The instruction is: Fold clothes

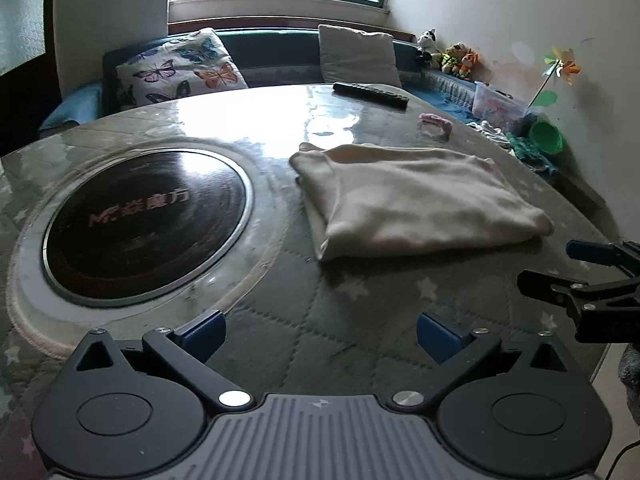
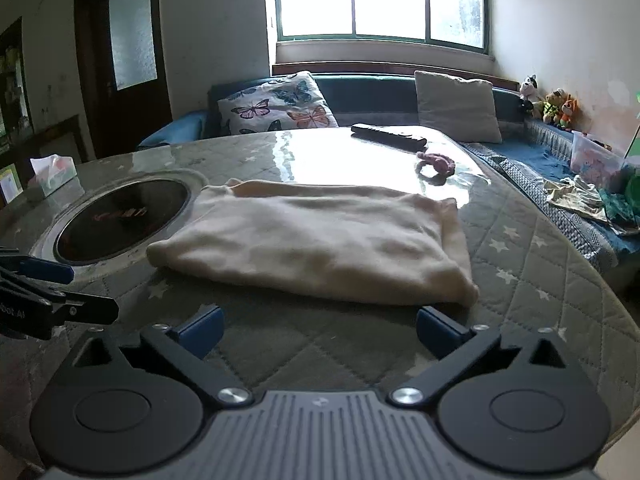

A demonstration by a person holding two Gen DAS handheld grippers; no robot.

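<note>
A cream garment (image 1: 416, 200) lies folded into a thick rectangle on the round quilted table (image 1: 320, 320). My left gripper (image 1: 320, 334) stands open over bare table, short of the garment's near left corner, nothing between its blue pads. In the right wrist view the same garment (image 2: 316, 240) lies just beyond my right gripper (image 2: 318, 328), which is open and empty, its right pad close to the fold's near edge. Each gripper shows in the other's view: the right gripper (image 1: 588, 276) at the right edge, the left gripper (image 2: 52, 288) at the left edge.
A dark round hotplate (image 1: 144, 220) is set into the table left of the garment. A black remote (image 1: 370, 94) and a pink hair tie (image 1: 436, 122) lie at the far side. A tissue box (image 2: 52, 174) stands at the left. A sofa with cushions (image 2: 276, 104) and a plastic box (image 2: 592, 158) lie behind.
</note>
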